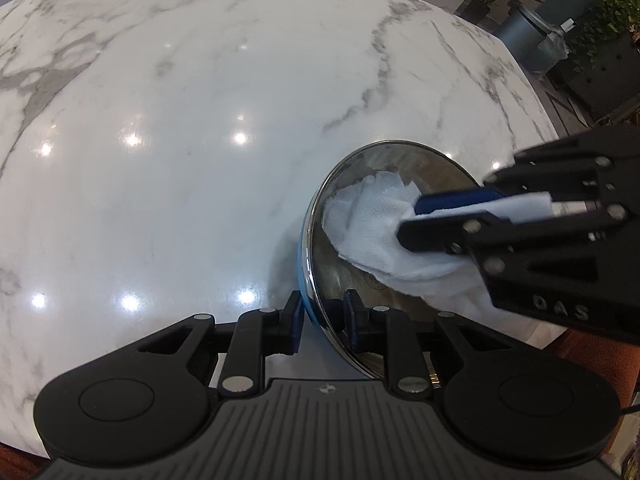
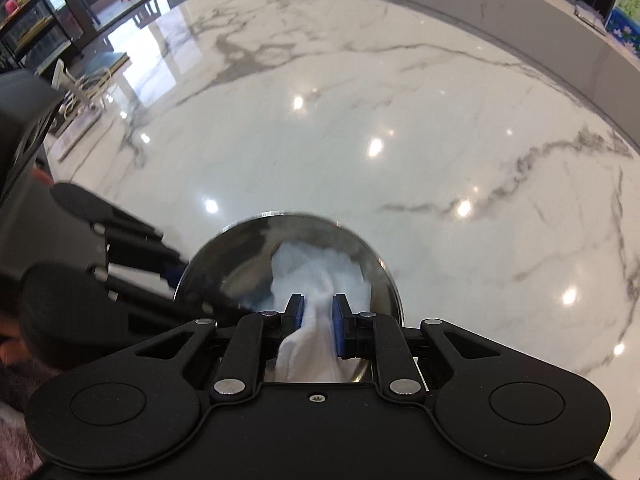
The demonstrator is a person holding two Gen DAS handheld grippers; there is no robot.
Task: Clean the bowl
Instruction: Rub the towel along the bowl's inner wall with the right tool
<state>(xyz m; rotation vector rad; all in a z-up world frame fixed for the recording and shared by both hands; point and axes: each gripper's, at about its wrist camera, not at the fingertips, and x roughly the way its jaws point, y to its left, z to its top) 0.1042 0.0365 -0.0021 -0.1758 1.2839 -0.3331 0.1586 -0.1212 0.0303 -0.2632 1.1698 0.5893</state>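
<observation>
A shiny steel bowl point(image 1: 384, 160) with a blue outside stands tilted on its side on the white marble table point(image 1: 200, 140). My left gripper point(image 1: 323, 314) is shut on the bowl's near rim. My right gripper point(image 2: 317, 312) is shut on a crumpled white paper towel point(image 2: 316, 268) and presses it inside the bowl point(image 2: 240, 256). In the left wrist view the right gripper point(image 1: 412, 220) reaches in from the right with the towel point(image 1: 368, 220) against the bowl's inner wall. In the right wrist view the left gripper point(image 2: 176, 272) shows blurred at the bowl's left edge.
The marble table's right edge point(image 1: 552, 120) lies close beyond the bowl. Past it stand a grey bin point(image 1: 532, 36) and potted plants point(image 1: 612, 12). In the right wrist view a grey ledge point(image 2: 560, 32) borders the table's far side, and shelves point(image 2: 32, 32) stand far left.
</observation>
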